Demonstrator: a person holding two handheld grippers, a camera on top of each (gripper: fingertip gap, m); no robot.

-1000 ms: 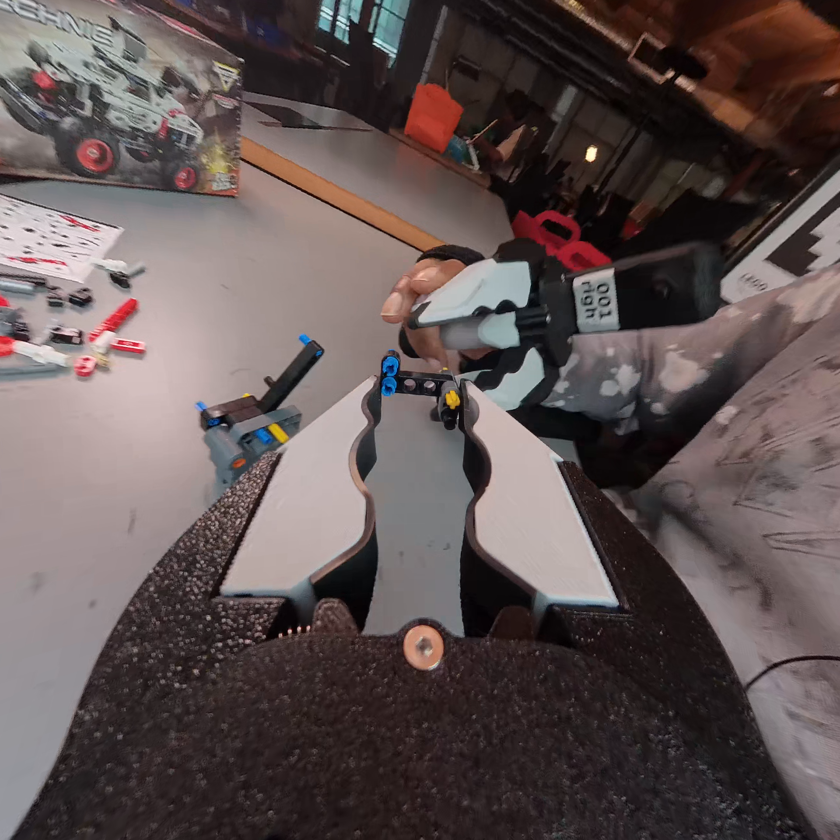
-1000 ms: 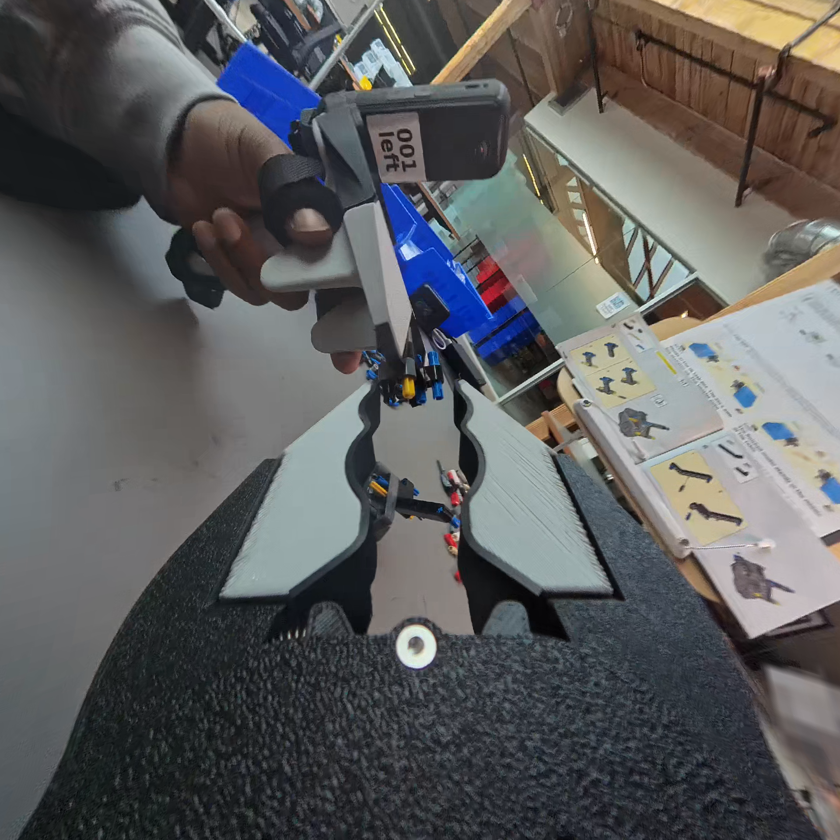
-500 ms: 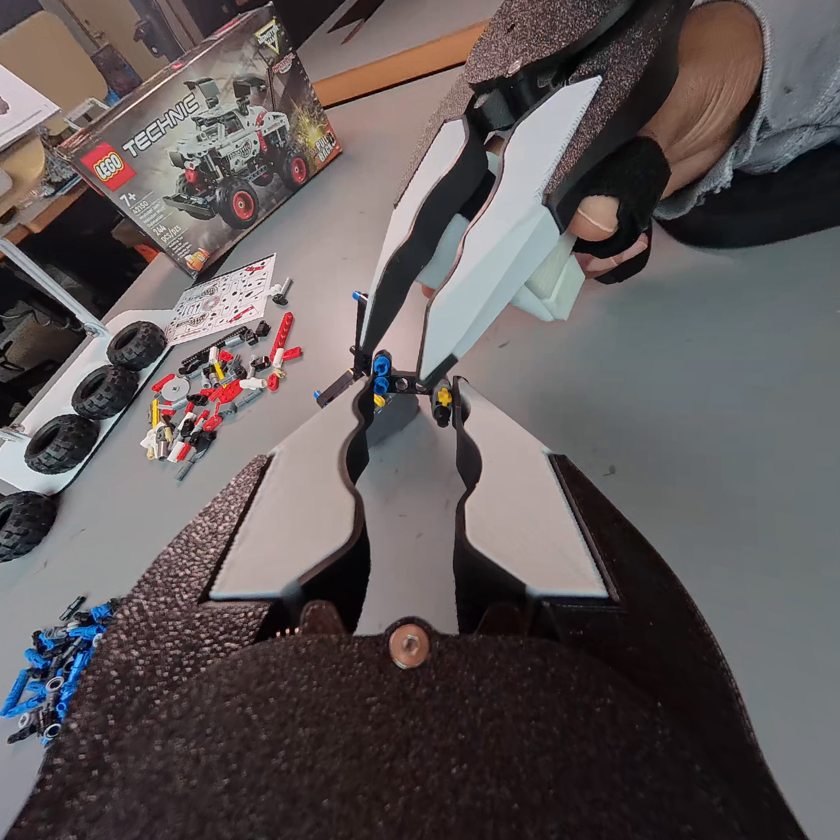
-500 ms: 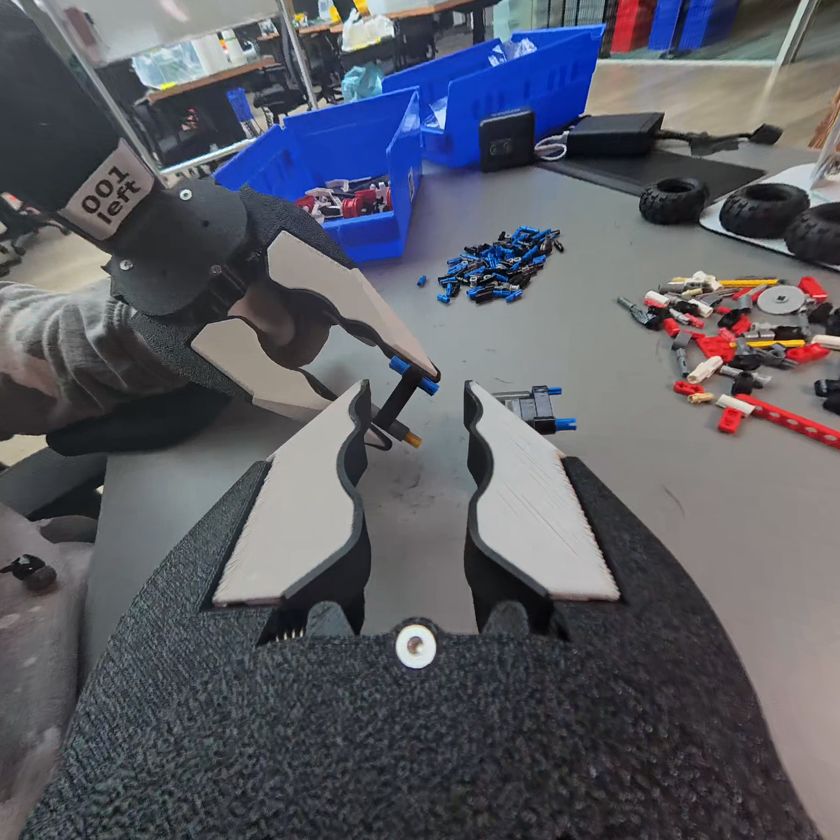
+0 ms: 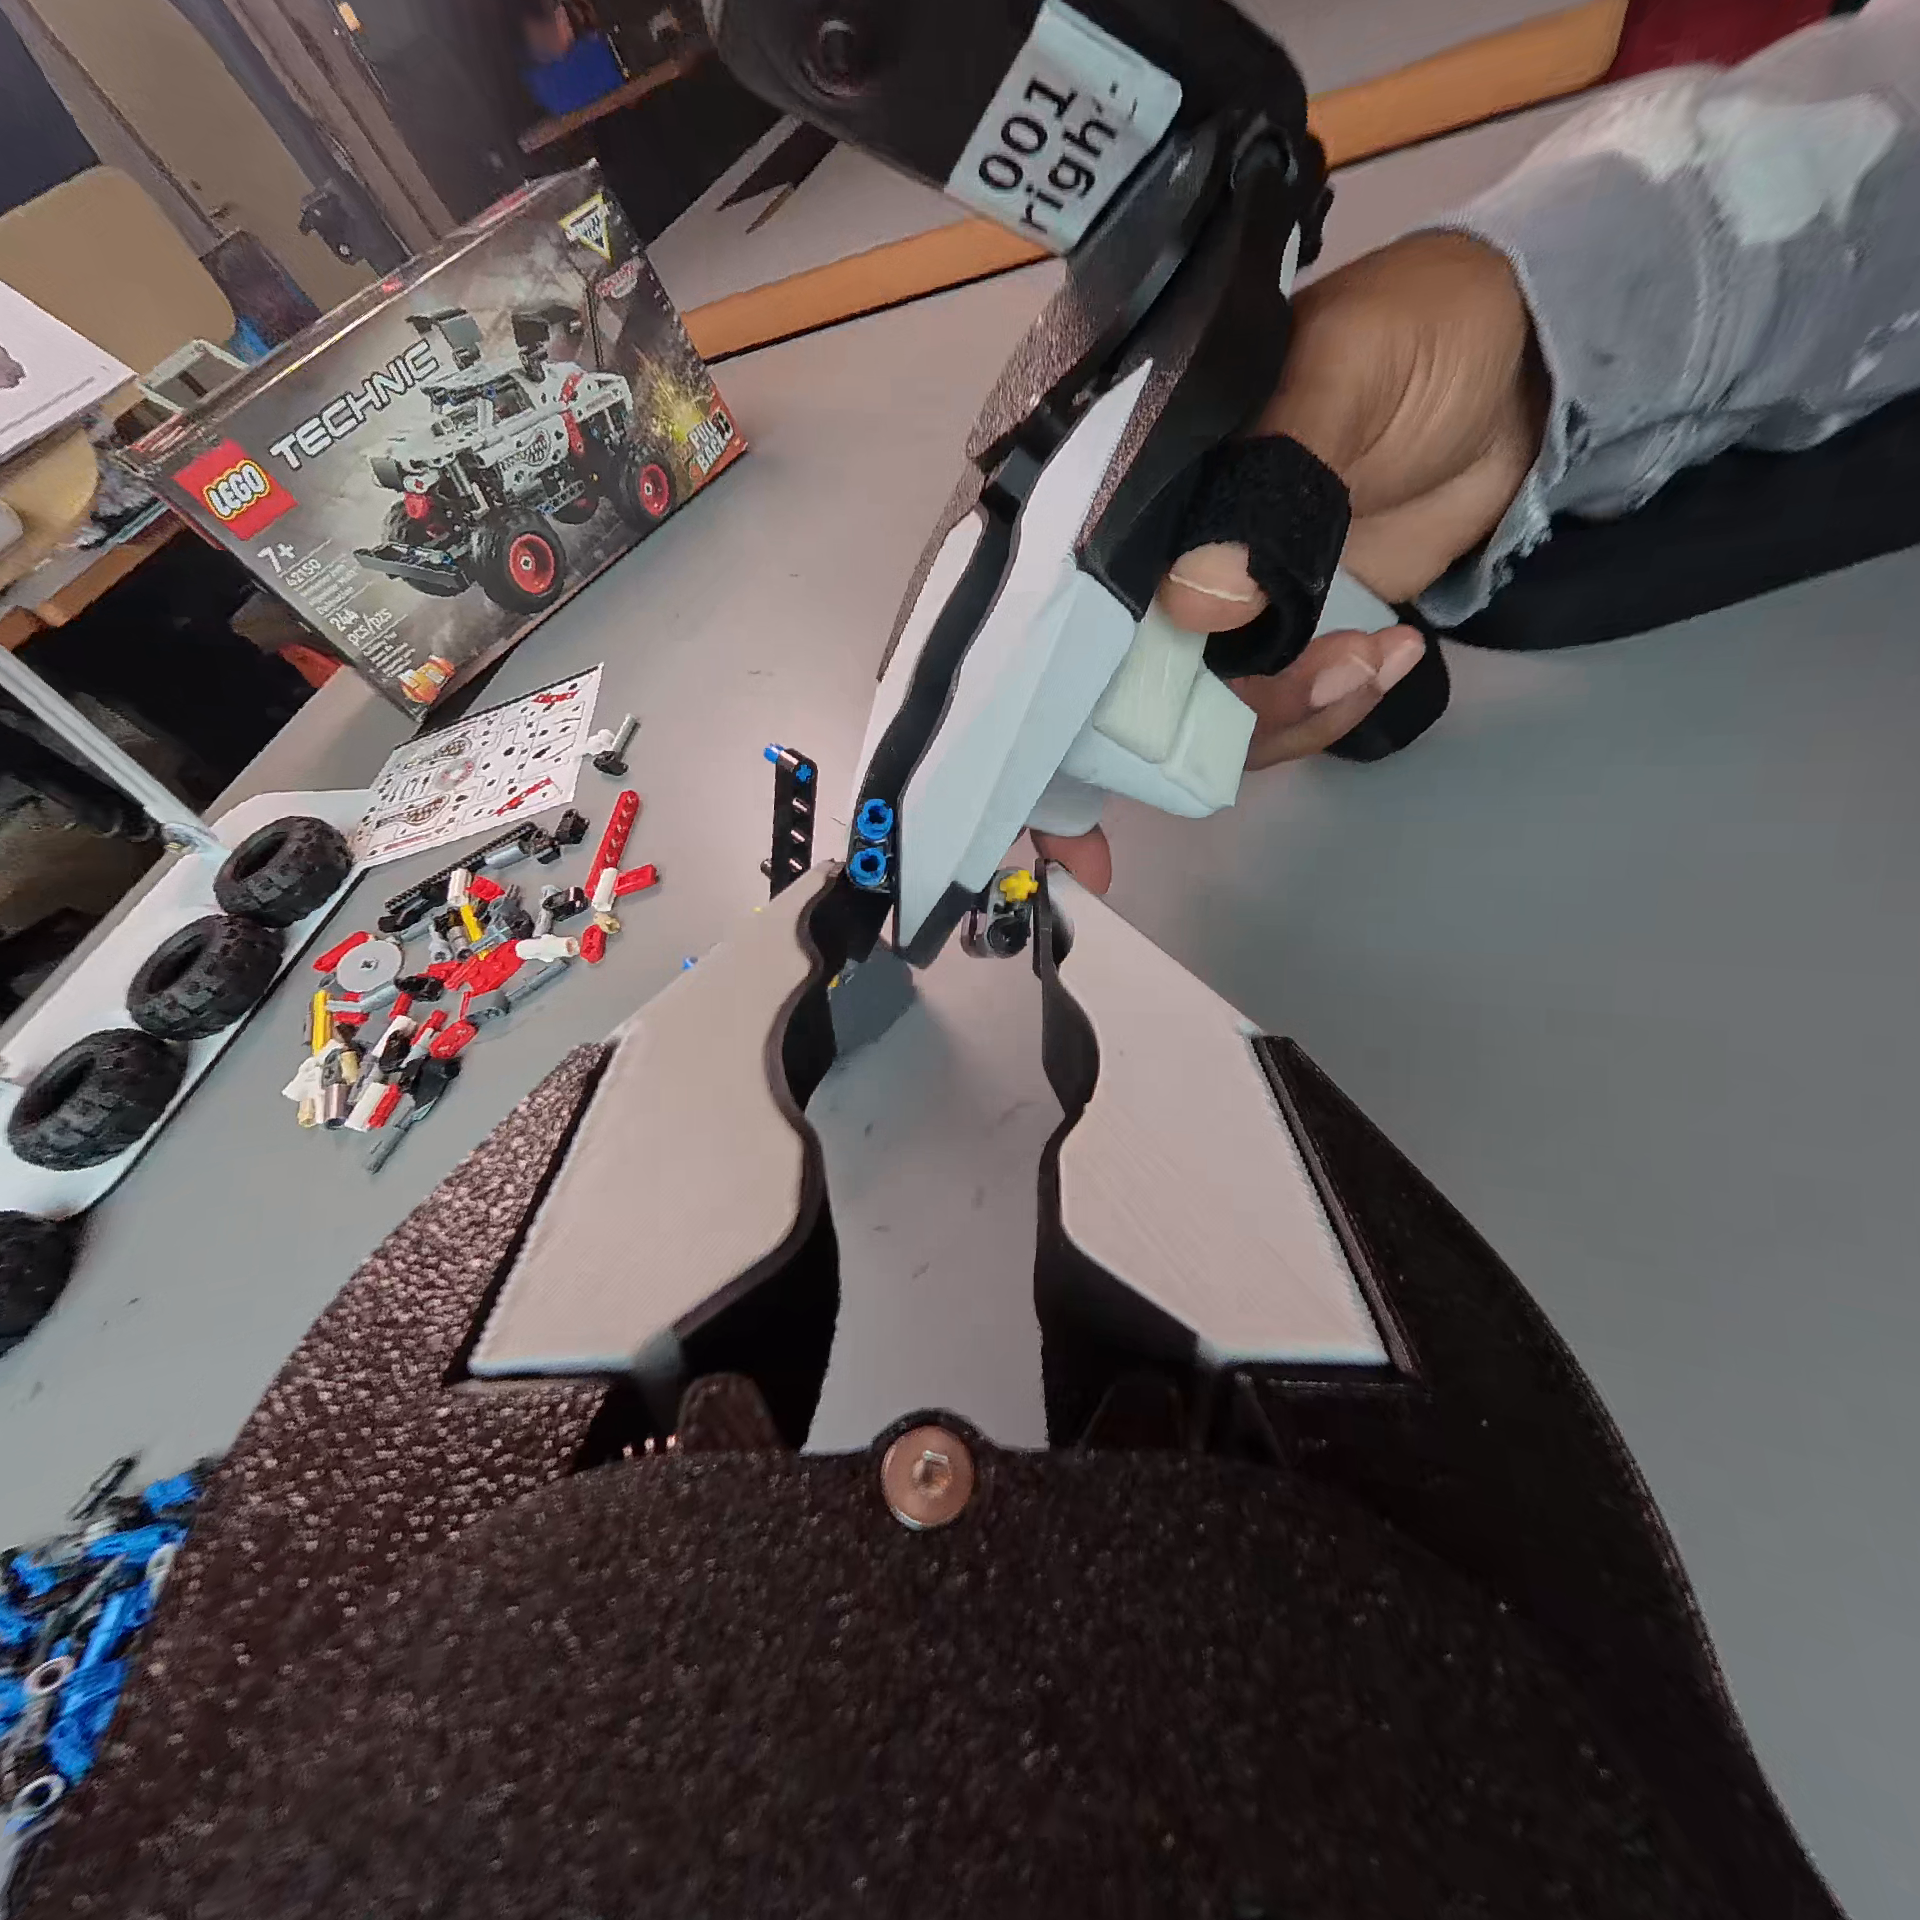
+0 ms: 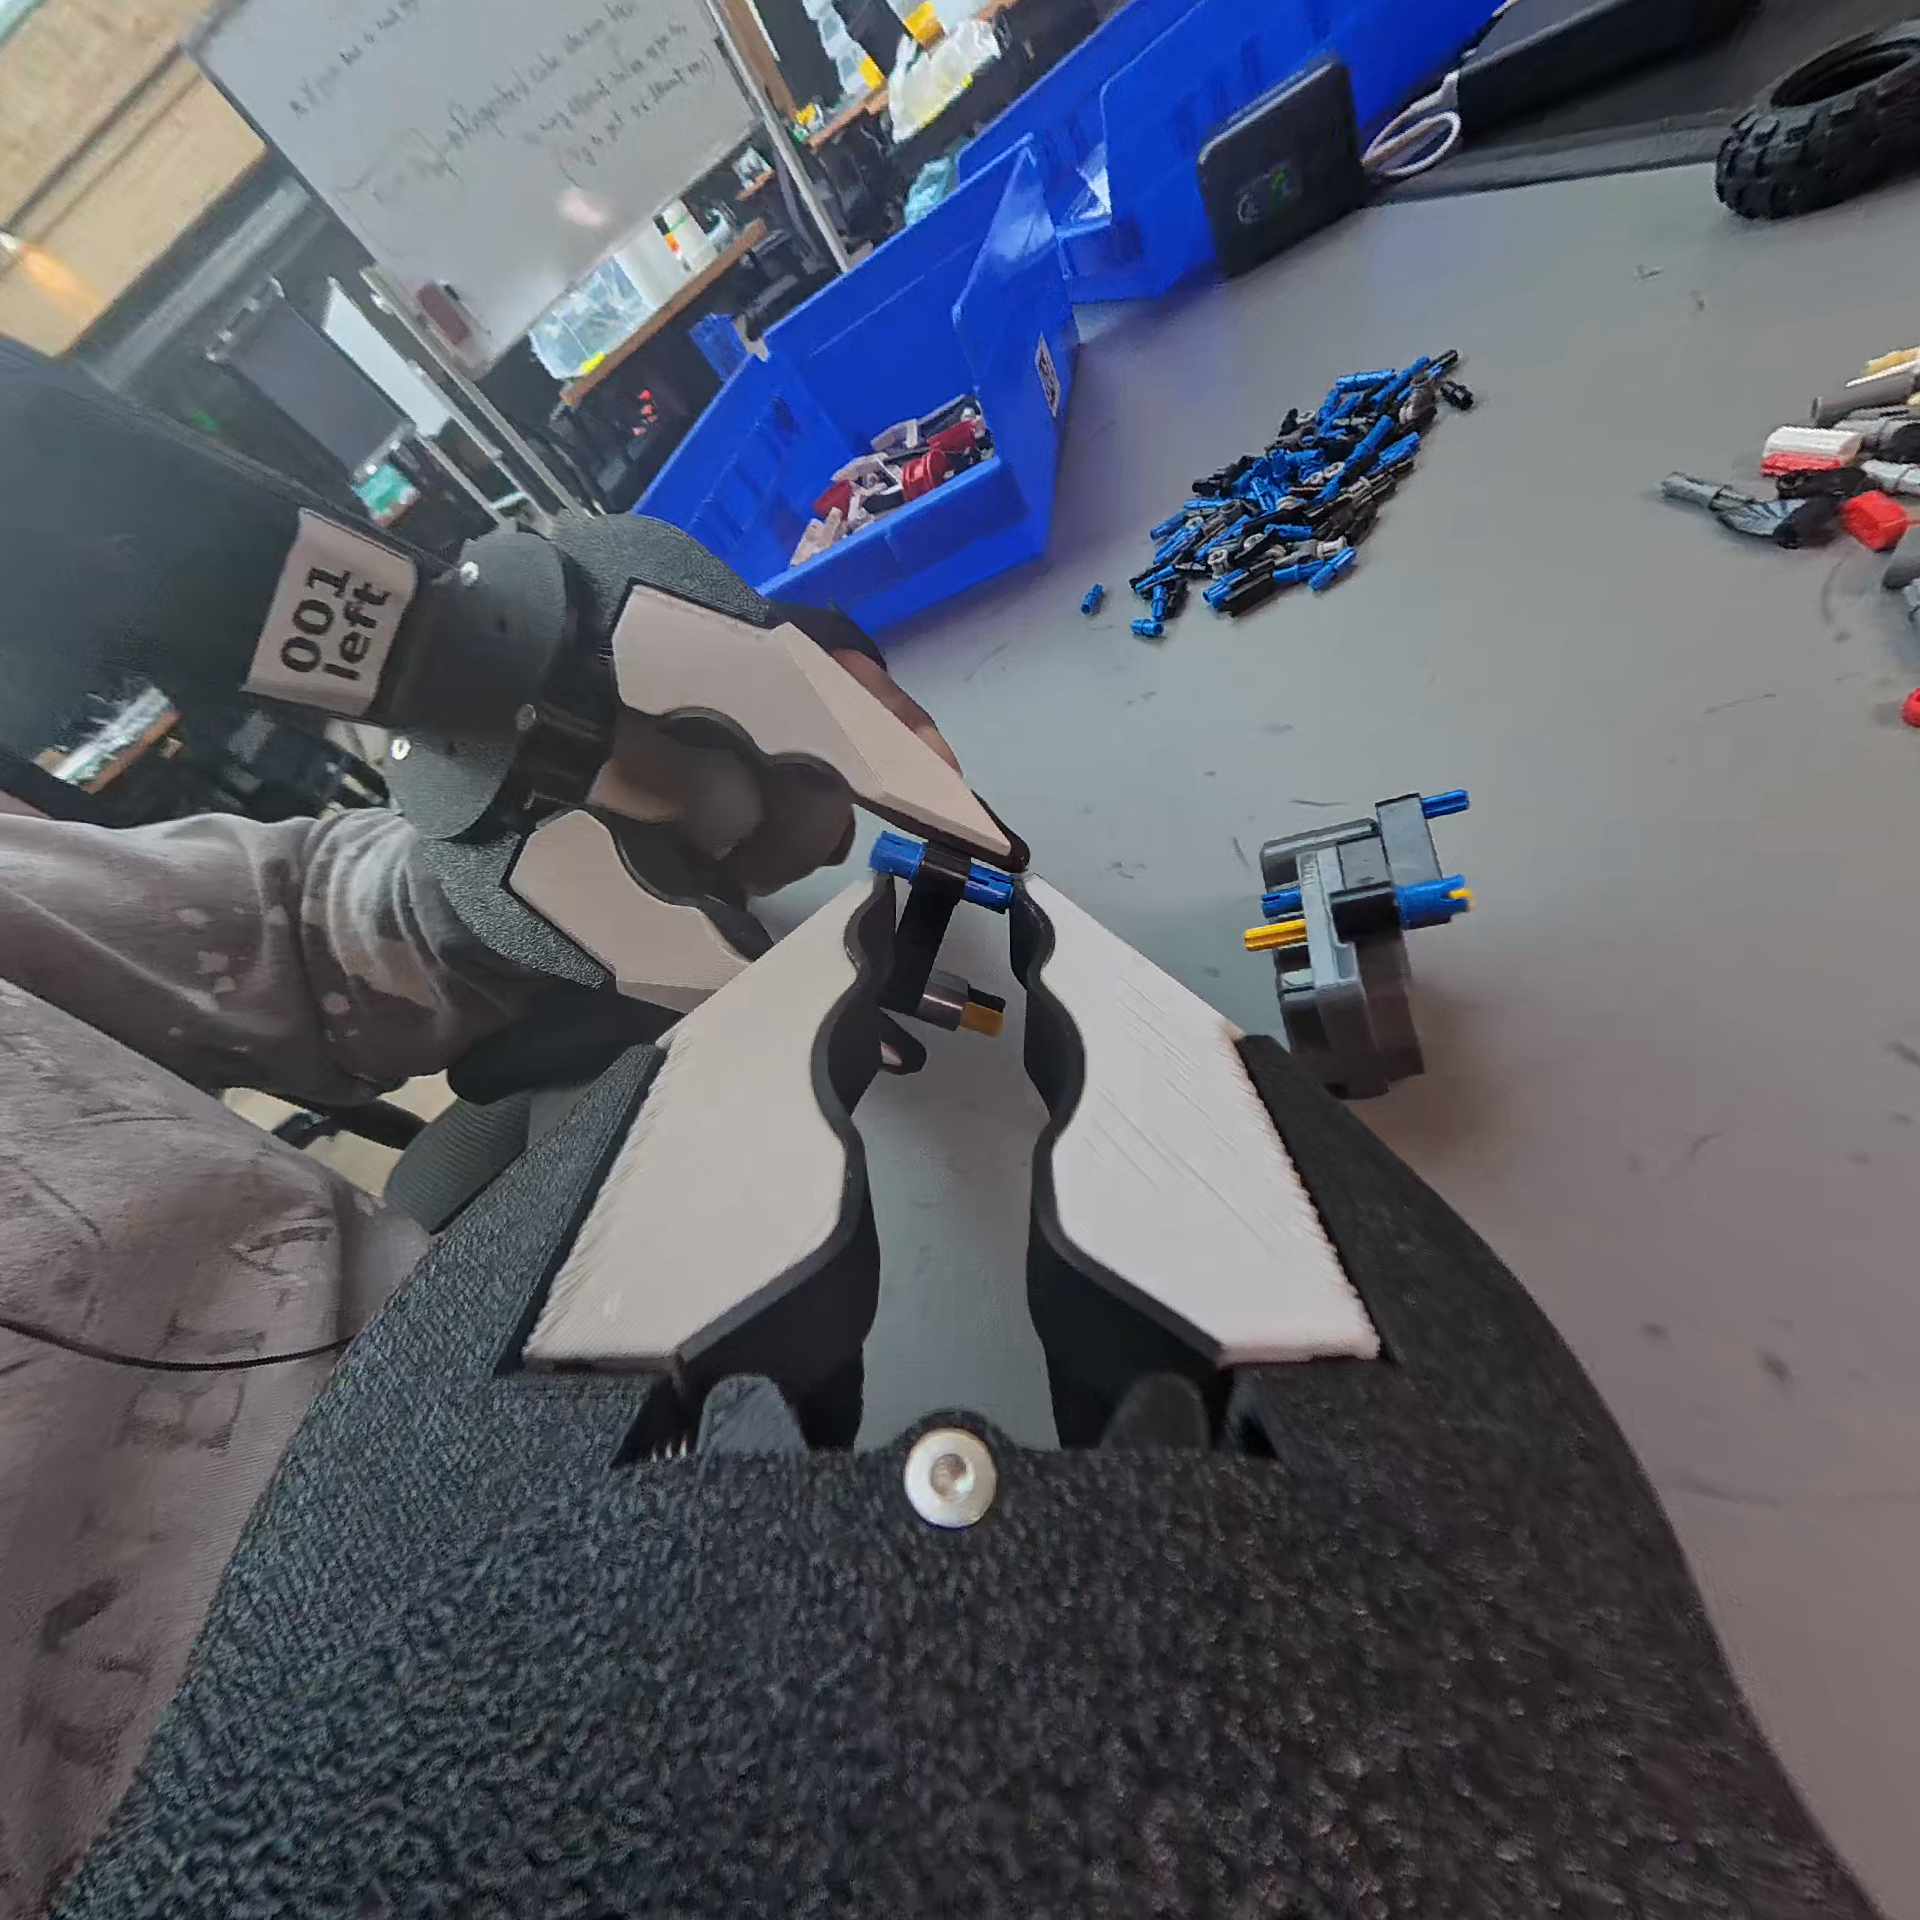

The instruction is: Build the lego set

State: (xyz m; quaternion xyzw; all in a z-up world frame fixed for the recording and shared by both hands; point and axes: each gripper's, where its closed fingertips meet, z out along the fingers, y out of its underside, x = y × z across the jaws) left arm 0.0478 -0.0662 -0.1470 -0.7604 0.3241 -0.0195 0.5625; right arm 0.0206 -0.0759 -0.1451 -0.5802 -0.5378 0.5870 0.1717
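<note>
The beam (image 5: 940, 896) is a short black Technic piece held above the grey table (image 5: 1558, 987), just beside its near edge. In the left wrist view its long axis runs side to side between the tips of the left gripper (image 5: 935, 904), which pinches it end to end. Two blue pins (image 5: 871, 840) sit at its left end, one above the other, facing the camera. One yellow axle (image 5: 1016, 884) shows at its right end.

In the right wrist view the beam (image 6: 928, 935) runs from the fingertips back toward the camera. The blue pins (image 6: 940, 873) lie crosswise at its far end; a grey bush with the yellow axle tip (image 6: 961, 1013) juts right at its near end. The right gripper (image 6: 951, 894) stands with its fingers close on either side of the pins; whether they press the pins cannot be told. In the left wrist view the right gripper (image 5: 914, 914) comes down from above onto the beam.

A grey and black sub-assembly (image 6: 1345, 951) lies on the table to the right, apart from the grippers, carrying blue pins and one yellow axle. A second black beam (image 5: 795, 821) rises upright behind the left fingertip.

Farther off:
- One pile of blue and black pins (image 6: 1299, 499).
- One spread of red, white, grey and black parts (image 5: 447, 966).
- Four black tyres (image 5: 203, 977) on a white tray, one cut by the frame edge.
- One sticker sheet (image 5: 483, 764).
- One set box (image 5: 447, 457).
- Blue bins (image 6: 914, 416).
</note>
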